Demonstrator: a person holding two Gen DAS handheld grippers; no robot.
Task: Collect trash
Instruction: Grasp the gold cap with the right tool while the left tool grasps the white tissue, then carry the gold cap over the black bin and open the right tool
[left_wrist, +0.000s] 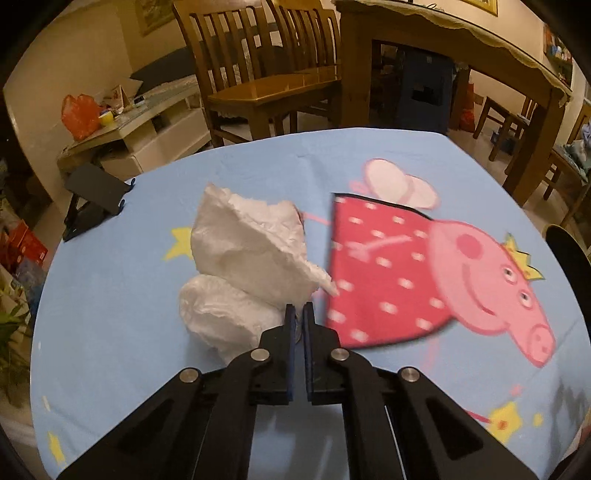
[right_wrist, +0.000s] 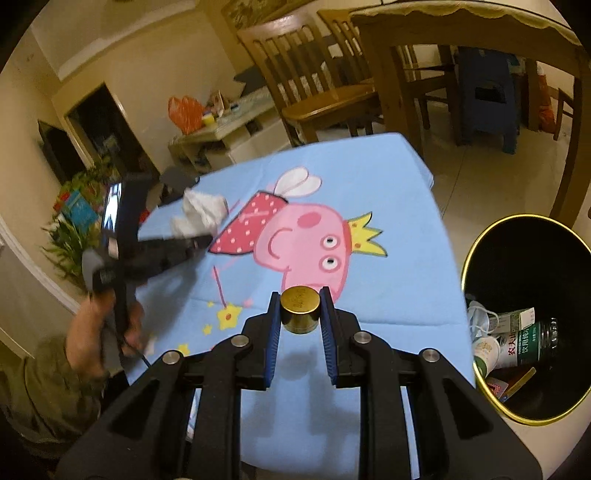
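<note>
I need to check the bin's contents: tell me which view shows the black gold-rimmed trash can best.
The right wrist view: the black gold-rimmed trash can stands open beside the table, with a green-labelled bottle and paper scraps visible inside. The left wrist view shows only a dark sliver at its right edge, possibly the can.

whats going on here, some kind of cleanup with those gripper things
A person is clearing trash off a table with a blue cartoon-pig cloth, a handheld gripper in each hand. The right gripper is shut on a small gold cap, held above the cloth near the black bin, which already holds a bottle and paper scraps. The left gripper is shut at the edge of the crumpled white tissue; whether it has pinched it is unclear.
</note>
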